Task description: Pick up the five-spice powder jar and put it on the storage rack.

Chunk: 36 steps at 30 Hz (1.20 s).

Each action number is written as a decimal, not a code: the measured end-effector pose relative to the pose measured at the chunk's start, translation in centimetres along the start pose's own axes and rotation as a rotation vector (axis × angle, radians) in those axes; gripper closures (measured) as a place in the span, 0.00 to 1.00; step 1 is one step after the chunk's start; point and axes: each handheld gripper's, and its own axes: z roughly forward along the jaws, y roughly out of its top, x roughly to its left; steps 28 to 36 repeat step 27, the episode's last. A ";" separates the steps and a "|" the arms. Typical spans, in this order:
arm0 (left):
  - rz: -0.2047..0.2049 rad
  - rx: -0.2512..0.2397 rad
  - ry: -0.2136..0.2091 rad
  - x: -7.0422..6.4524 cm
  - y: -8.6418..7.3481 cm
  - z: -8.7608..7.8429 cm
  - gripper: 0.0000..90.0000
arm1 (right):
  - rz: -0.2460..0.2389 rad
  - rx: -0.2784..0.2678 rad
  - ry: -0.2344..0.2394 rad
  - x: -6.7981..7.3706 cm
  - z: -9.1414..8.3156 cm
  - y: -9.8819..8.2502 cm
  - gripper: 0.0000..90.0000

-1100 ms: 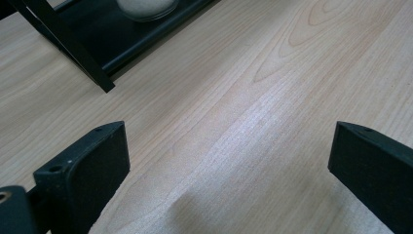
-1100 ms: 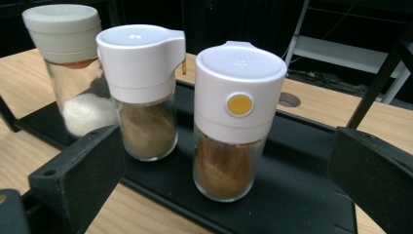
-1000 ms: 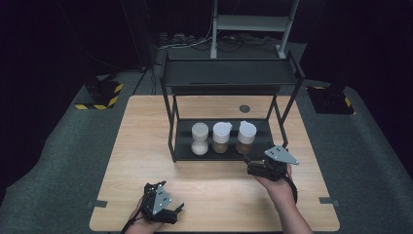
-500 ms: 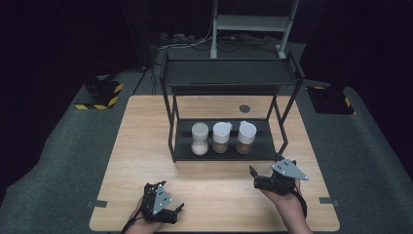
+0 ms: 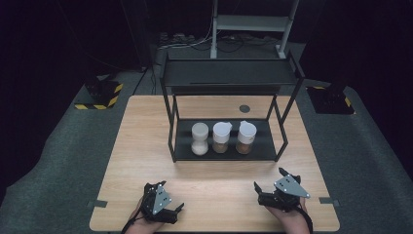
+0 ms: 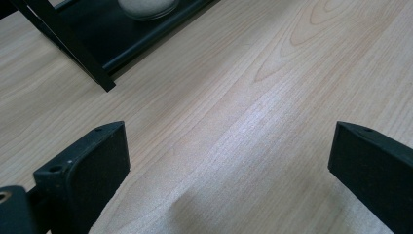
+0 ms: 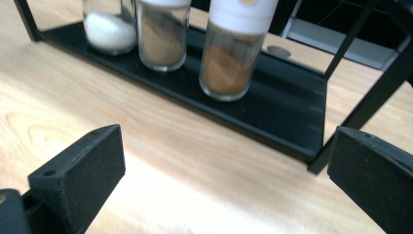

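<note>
Three jars stand in a row on the lower shelf of the black rack (image 5: 272, 146) at mid-table: a salt jar (image 5: 199, 138) on the left, a middle jar (image 5: 220, 137) and a right jar (image 5: 245, 137) of brown spice, both white-capped; no label or writing can be read on any of them. The right gripper (image 5: 273, 187) rests near the table's (image 5: 136, 146) front edge, well apart from the rack, its jaws spread wide and empty. The left gripper (image 5: 170, 207) lies at the front left, jaws likewise spread over bare wood.
</note>
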 end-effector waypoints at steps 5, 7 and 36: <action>0.001 0.001 0.003 0.0 0.0 0.0 0.02 | -0.012 0.028 -0.011 0.2 -0.2 -1.7 0.00; 0.001 0.002 0.004 0.0 0.0 0.0 0.02 | -0.019 0.043 -0.020 0.1 -0.2 -2.4 0.00; 0.003 0.004 0.003 -0.1 0.0 0.0 0.02 | -0.112 0.147 -0.042 0.4 0.1 -3.8 0.00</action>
